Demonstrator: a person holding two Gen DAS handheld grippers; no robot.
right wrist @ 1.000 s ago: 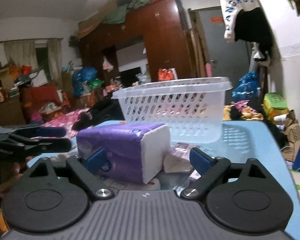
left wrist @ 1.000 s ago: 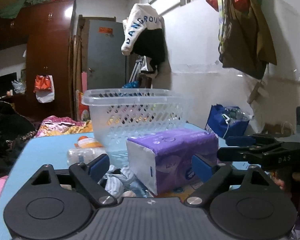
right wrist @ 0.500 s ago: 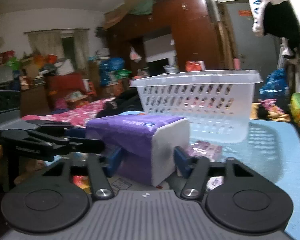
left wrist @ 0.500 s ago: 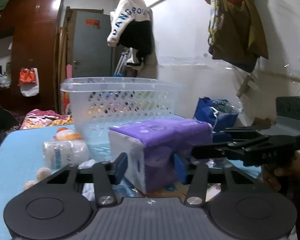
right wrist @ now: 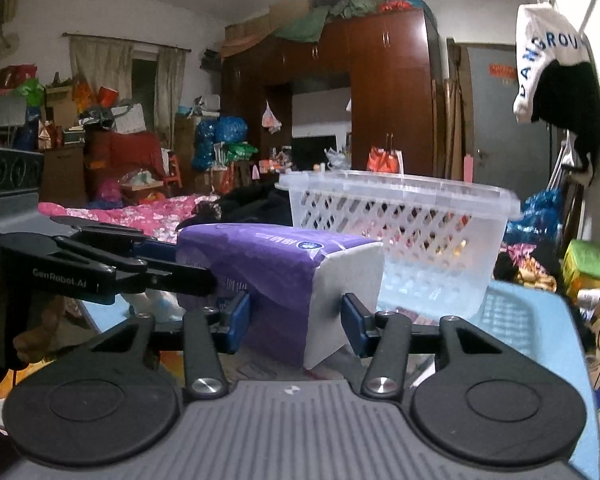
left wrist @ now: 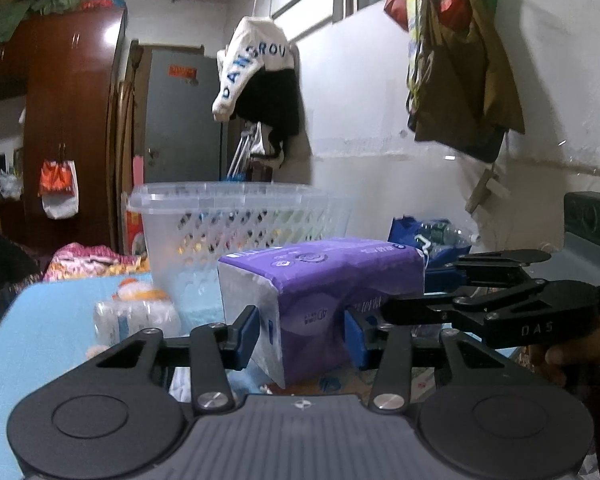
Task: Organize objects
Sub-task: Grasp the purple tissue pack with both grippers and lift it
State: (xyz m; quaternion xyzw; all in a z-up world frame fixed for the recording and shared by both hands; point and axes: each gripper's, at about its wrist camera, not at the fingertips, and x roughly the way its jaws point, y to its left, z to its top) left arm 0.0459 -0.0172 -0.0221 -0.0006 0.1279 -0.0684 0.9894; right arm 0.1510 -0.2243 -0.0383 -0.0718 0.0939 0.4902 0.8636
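tissue pack gripped at both ends, basket not yet filled

the purple tissue pack (left wrist: pixel 320 300) sits just above the blue table (left wrist: pixel 52 320), in front of the clear basket (left wrist: pixel 236 224). the left gripper (left wrist: pixel 300 334) has narrowed onto one end and its pads press the wrapper. the right gripper (right wrist: pixel 296 320) is closing on the other end, pads touching. a small bottle (left wrist: pixel 136 316) lies beside the basket. by my reckoning the pickup is barely secured — lifting and dropping it in remain.
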